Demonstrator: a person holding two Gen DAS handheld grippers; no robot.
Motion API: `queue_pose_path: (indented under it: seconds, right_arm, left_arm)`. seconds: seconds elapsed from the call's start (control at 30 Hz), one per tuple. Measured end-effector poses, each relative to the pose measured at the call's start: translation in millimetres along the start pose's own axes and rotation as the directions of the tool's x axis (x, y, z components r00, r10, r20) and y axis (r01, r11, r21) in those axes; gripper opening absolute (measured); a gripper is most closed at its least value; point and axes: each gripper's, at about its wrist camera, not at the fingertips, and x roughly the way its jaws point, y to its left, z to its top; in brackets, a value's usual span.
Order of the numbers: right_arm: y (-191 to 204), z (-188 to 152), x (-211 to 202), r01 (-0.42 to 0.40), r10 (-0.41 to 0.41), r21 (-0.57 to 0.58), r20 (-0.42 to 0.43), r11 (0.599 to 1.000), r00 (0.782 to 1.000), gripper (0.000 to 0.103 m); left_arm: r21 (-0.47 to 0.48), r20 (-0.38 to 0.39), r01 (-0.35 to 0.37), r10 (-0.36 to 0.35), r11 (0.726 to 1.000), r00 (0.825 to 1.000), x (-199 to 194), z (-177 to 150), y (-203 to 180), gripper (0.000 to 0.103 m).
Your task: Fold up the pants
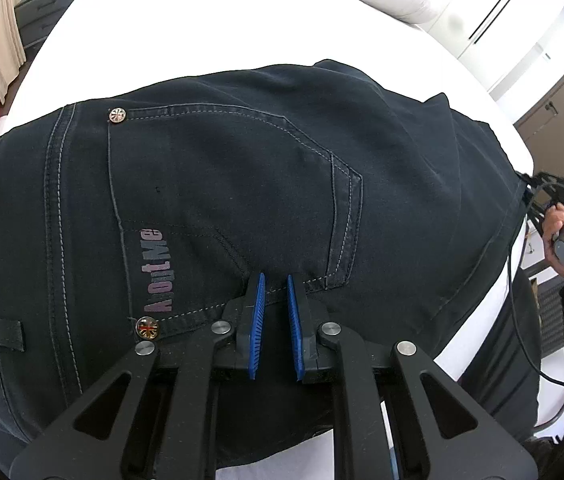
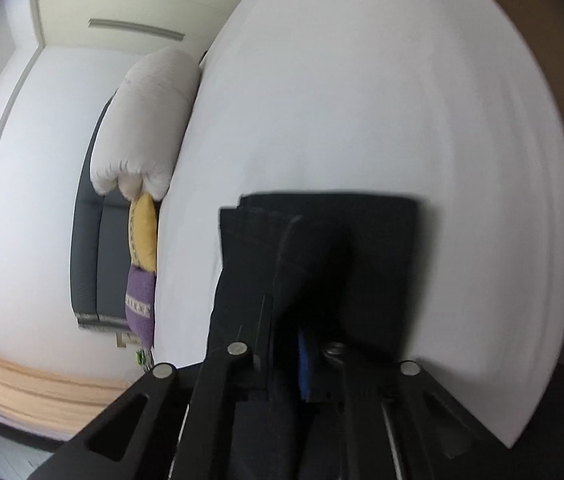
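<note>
Dark navy pants (image 1: 242, 184) lie on a white bed (image 1: 202, 28), back pocket up, with studs and pink lettering. My left gripper (image 1: 276, 284) rests over the pocket's lower edge, blue pads a small gap apart, nothing between them. My right gripper (image 2: 285, 320) is shut on the pants' leg ends (image 2: 321, 240), which drape over its fingers and hide the tips. In the left wrist view the right gripper (image 1: 553, 192) and the hand holding it show at the pants' far right end.
A white duvet (image 2: 142, 120), a yellow pillow (image 2: 144, 236) and a purple pillow (image 2: 140, 304) lie at the head of the bed. A grey dresser (image 1: 42, 12) and a wardrobe (image 1: 521, 12) stand beyond the bed edges.
</note>
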Motion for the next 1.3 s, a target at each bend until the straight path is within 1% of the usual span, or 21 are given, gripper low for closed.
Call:
queue_pose_path:
  seconds: [0.07, 0.17, 0.3, 0.33, 0.5, 0.57, 0.63, 0.67, 0.73, 0.9, 0.93, 0.97, 1.0, 1.03, 1.07, 1.1, 1.13, 1.17, 1.2, 1.27, 1.3]
  right_arm:
    - [-16.9, 5.8, -15.8, -0.021, 0.020, 0.042, 0.030, 0.999, 0.999, 0.008]
    - [-24.8, 14.2, -31.9, -0.005, 0.001, 0.047, 0.072, 0.999, 0.997, 0.006]
    - [-16.3, 15.5, -33.0, 0.007, -0.007, -0.008, 0.070, 1.000, 0.998, 0.005]
    - [-14.7, 14.3, -32.5, -0.004, 0.004, -0.004, 0.073, 1.000, 0.997, 0.005]
    - [-21.4, 20.3, -42.7, 0.014, -0.015, 0.004, 0.085, 1.000, 0.996, 0.005]
    - [-20.8, 19.3, -51.8, 0.022, -0.021, -0.011, 0.094, 1.000, 0.995, 0.005]
    - [-22.9, 20.9, -51.1, 0.057, -0.055, -0.026, 0.087, 0.998, 0.995, 0.005]
    - [-25.4, 22.2, -47.2, 0.071, -0.070, -0.014, 0.084, 0.997, 0.994, 0.005]
    - [-34.6, 24.2, -44.8, 0.072, -0.072, 0.002, 0.078, 0.997, 0.994, 0.004]
    - [-31.3, 25.7, -46.8, 0.092, -0.090, -0.025, 0.080, 0.995, 0.993, 0.003]
    - [-32.4, 26.8, -42.2, 0.103, -0.099, -0.044, 0.071, 0.994, 0.992, 0.001]
    - [-33.7, 28.6, -37.4, 0.097, -0.093, -0.065, 0.053, 0.993, 0.994, 0.001]
    - [-33.8, 29.5, -37.7, 0.082, -0.079, -0.061, 0.045, 0.995, 0.996, 0.002]
    - [-32.8, 30.6, -43.8, 0.070, -0.067, -0.061, 0.045, 0.996, 0.997, 0.004]
    - [-27.8, 30.5, -51.3, 0.085, -0.080, -0.081, 0.061, 0.993, 0.995, 0.009]
    - [-19.2, 29.3, -66.0, 0.163, -0.151, -0.117, 0.111, 0.980, 0.982, 0.025]
    - [-15.3, 27.8, -76.0, 0.206, -0.187, -0.130, 0.143, 0.970, 0.972, 0.043]
    - [-10.6, 24.6, -88.9, 0.220, -0.196, -0.140, 0.164, 0.965, 0.967, 0.044]
    - [-6.9, 21.0, -96.6, 0.202, -0.179, -0.154, 0.152, 0.967, 0.972, 0.044]
    - [11.2, 2.2, -106.2, 0.133, -0.118, -0.242, 0.075, 0.961, 0.990, 0.044]
    - [24.8, -14.7, -105.4, 0.095, -0.096, -0.307, 0.011, 0.947, 0.995, 0.044]
  left_arm:
    - [-0.002, -0.001, 0.000, 0.000, 1.000, 1.000, 0.0, 0.4, 0.3, 0.012]
    - [0.001, -0.002, -0.003, 0.003, 1.000, 1.000, 0.7, 1.2, 1.4, 0.012]
    - [0.000, 0.000, -0.005, 0.005, 1.000, 1.000, 1.6, 2.0, 0.7, 0.012]
    - [-0.001, 0.001, -0.006, 0.006, 1.000, 1.000, 1.6, 1.8, 0.6, 0.012]
    - [0.003, 0.001, -0.007, 0.007, 1.000, 1.000, -0.8, 0.8, -0.3, 0.012]
    - [0.005, -0.001, -0.008, 0.008, 1.000, 1.000, -0.7, 1.2, -1.0, 0.012]
    - [0.011, -0.002, -0.012, 0.012, 1.000, 1.000, -0.2, 1.9, -3.2, 0.012]
    - [0.017, -0.004, -0.013, 0.013, 1.000, 1.000, -0.2, 2.3, -4.2, 0.012]
    - [0.025, -0.009, -0.012, 0.012, 1.000, 1.000, -0.7, 2.7, -5.9, 0.012]
    - [0.004, 0.004, 0.016, -0.016, 1.000, 1.000, -4.5, -2.2, 1.1, 0.012]
    - [0.001, 0.009, 0.021, -0.021, 1.000, 1.000, -4.9, -3.1, 2.1, 0.012]
    - [-0.003, 0.013, 0.025, -0.025, 1.000, 1.000, -5.2, -3.2, 3.2, 0.012]
    - [-0.007, 0.018, 0.027, -0.027, 1.000, 0.999, -5.7, -3.6, 3.9, 0.012]
    - [-0.009, 0.022, 0.028, -0.028, 1.000, 0.999, -6.1, -4.5, 4.9, 0.012]
    - [-0.011, 0.026, 0.029, -0.029, 1.000, 0.999, -7.0, -5.8, 5.4, 0.012]
    - [-0.014, 0.031, 0.033, -0.033, 0.999, 0.999, -7.8, -7.6, 6.6, 0.012]
    - [-0.015, 0.035, 0.038, -0.037, 0.999, 0.999, -8.3, -8.9, 7.4, 0.012]
    - [-0.016, 0.039, 0.042, -0.041, 0.999, 0.998, -8.9, -11.4, 8.0, 0.012]
    - [-0.021, 0.046, 0.050, -0.049, 0.999, 0.998, -9.5, -12.8, 9.3, 0.012]
    - [-0.035, 0.056, 0.063, -0.061, 0.997, 0.997, -9.5, -15.5, 11.9, 0.012]
    - [-0.043, 0.060, 0.069, -0.066, 0.997, 0.996, -9.3, -16.1, 12.6, 0.012]
